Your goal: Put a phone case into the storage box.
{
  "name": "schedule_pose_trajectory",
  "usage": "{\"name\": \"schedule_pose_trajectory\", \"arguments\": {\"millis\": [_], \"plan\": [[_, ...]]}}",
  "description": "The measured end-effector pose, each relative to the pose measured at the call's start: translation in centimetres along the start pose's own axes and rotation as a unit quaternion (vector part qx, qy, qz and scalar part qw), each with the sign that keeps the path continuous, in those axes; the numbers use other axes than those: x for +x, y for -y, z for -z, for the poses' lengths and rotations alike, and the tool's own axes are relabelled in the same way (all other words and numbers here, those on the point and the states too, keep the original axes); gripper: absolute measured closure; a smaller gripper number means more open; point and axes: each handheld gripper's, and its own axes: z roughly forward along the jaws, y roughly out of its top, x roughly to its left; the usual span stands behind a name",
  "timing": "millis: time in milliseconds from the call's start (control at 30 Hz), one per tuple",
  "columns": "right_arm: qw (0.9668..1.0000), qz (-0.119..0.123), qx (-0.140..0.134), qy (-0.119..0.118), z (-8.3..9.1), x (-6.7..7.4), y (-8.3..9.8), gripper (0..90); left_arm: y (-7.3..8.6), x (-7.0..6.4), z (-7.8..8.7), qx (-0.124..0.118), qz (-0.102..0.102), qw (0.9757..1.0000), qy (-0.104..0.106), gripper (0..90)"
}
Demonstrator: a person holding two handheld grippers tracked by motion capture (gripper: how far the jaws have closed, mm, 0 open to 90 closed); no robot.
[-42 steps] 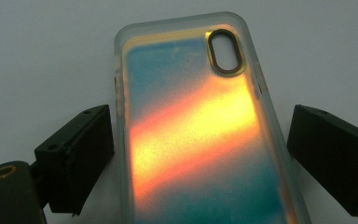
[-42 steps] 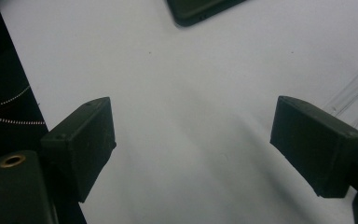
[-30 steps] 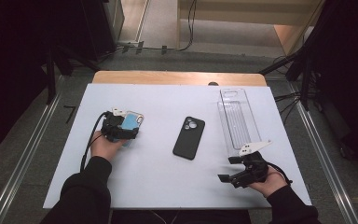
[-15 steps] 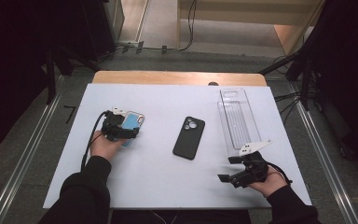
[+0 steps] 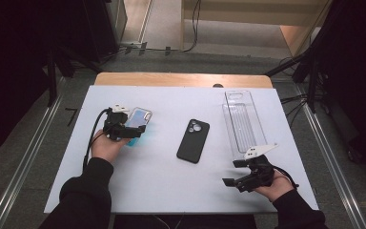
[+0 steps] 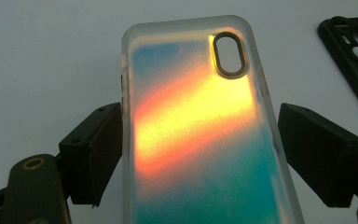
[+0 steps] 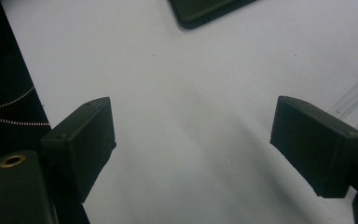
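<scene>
My left gripper [image 6: 193, 154] has its jaws spread to either side of the iridescent phone case [image 6: 200, 126], which lies between them. The jaw at the case's left edge looks to be touching or almost touching it, while the one on the right stands off with a clear gap, so I judge it is not clamped. In the high view that case [image 5: 138, 121] sits at about ten o'clock on the white table [image 5: 162, 191], partly under the gripper.

My right gripper [image 7: 193, 144] is spread wide over bare table, holding nothing; from above it hovers at about four o'clock [image 5: 245, 174].

Outward from there: the black phone case [image 5: 193, 140] lies near the table's centre, well apart from both grippers, and the clear plastic tray [image 5: 245, 119] lies at about two o'clock, just beyond my right hand.

My worries:
- If I close the left jaws off-centre, the near jaw may push the slick case sideways before the far one meets it, so it skids or twists
- A shallow grip on the rounded edges could let it pop out on lifting
- Swinging the right gripper forward carelessly could nudge the light tray
</scene>
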Motion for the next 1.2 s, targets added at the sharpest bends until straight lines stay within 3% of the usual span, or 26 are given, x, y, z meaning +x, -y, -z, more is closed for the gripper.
{"name": "schedule_pose_trajectory", "arguments": {"millis": [233, 567, 1000, 1200], "plan": [[1.0000, -0.001, -0.005, -0.002, 0.1, 0.0, -0.1, 12.0, -0.3, -1.1, 1.0, 0.001, 0.007, 0.9991, 0.042, 16.8], [0.9999, -0.002, -0.012, 0.003, 0.3, 0.1, -0.2, 12.0, -0.2, -3.3, 1.6, 0.009, -0.010, 0.9969, 0.077, 16.8], [0.9997, -0.010, -0.024, 0.000, 0.5, 0.2, -0.4, 12.0, 0.4, -6.5, 2.1, -0.006, -0.013, 0.9938, 0.110, 16.8], [0.9993, -0.004, -0.036, -0.007, 0.5, 0.5, -0.7, 12.0, 0.9, -7.7, 2.4, -0.021, -0.002, 0.9927, 0.118, 16.8]]}}
